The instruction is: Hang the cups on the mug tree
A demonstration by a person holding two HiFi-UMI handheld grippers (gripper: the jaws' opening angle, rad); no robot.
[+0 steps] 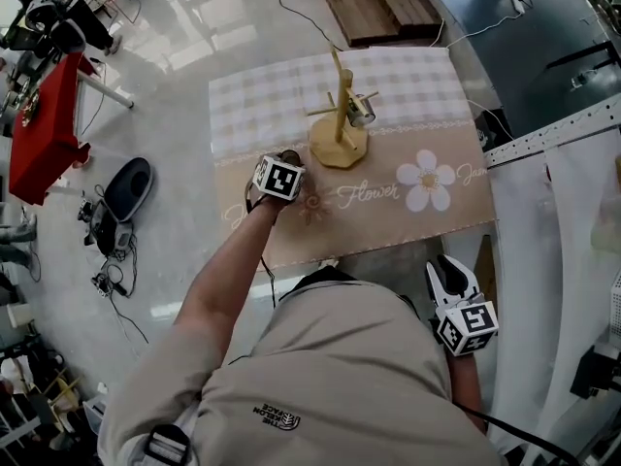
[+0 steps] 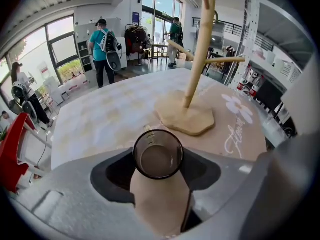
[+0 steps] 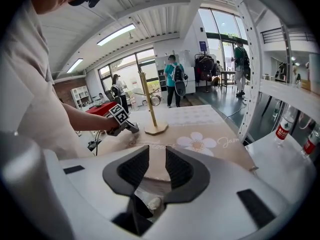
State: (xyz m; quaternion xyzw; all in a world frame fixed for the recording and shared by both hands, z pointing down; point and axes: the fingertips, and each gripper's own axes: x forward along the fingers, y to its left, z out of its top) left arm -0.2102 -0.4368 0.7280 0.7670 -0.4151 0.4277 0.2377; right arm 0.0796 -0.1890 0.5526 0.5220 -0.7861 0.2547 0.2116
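Left gripper view: left gripper [image 2: 158, 173] stood wide about an upright glass cup [image 2: 158, 155]. Head view alone showed a second cup [image 1: 361, 113] hanging on the mug tree [image 1: 339, 147]. The right gripper [image 3: 157, 167] was narrowly parted, empty.

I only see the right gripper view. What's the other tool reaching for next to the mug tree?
Observer: A glass cup stands upright between the left tool's open jaws; the left gripper view shows it.
Operator: Is any cup hung up yet?
Observer: Yes. In the head view one hung cup is on the mug tree, on its right side.
Operator: Where's my tool?
Observer: The right tool is off the table's near right corner, beside the person.
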